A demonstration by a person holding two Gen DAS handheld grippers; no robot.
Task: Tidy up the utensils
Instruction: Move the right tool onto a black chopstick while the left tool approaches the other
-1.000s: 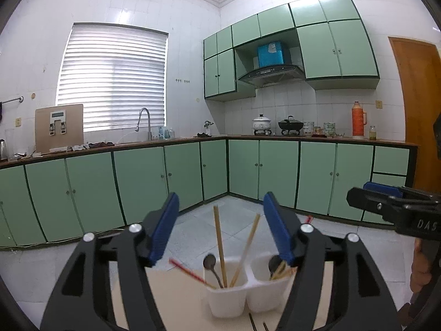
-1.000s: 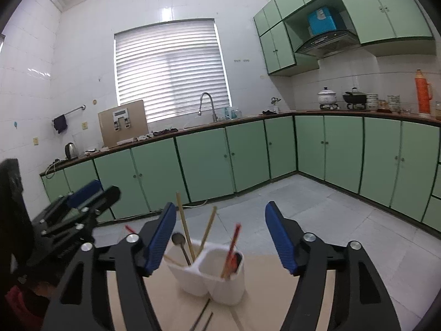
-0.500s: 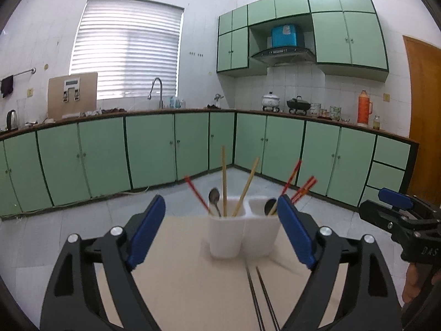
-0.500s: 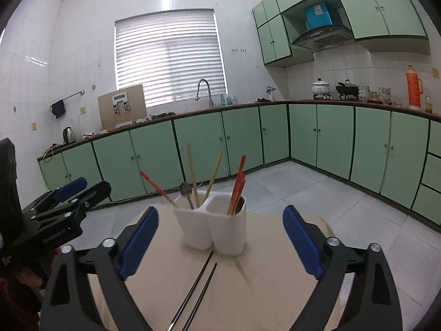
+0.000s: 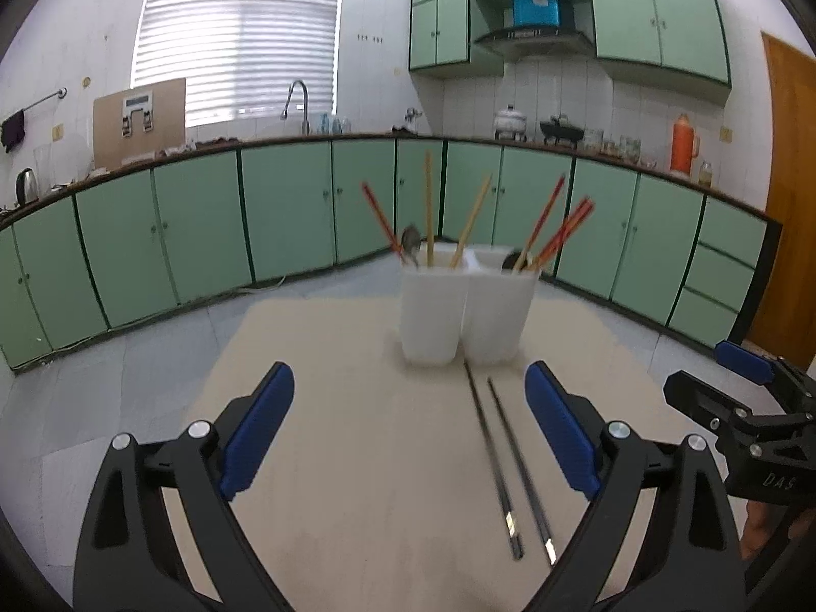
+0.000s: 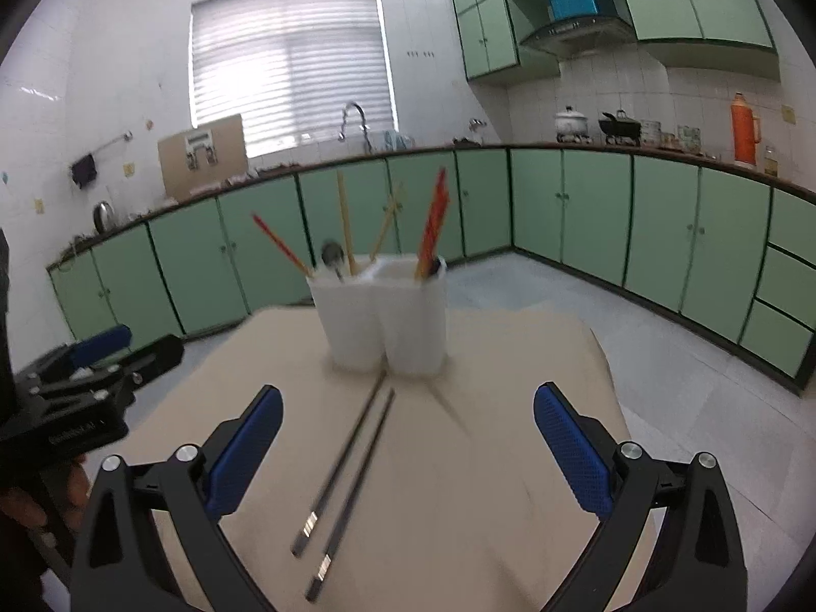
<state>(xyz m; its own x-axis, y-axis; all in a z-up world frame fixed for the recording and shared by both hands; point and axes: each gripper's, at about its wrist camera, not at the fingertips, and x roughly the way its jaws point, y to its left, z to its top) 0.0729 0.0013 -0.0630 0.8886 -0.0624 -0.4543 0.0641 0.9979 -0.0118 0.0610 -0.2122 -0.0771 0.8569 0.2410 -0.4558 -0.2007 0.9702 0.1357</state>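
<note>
Both grippers have come down toward the table (image 5: 326, 347), so the white holder (image 5: 466, 306) now sits higher in both views and much more of the tabletop shows. The pair of dark chopsticks (image 5: 505, 464), a second ago only tips at the bottom edge, now lies in full view in front of the holder. The left gripper (image 5: 408, 433) and right gripper (image 6: 408, 451) have just been opening, wide now, with nothing pressed between the pads.
</note>
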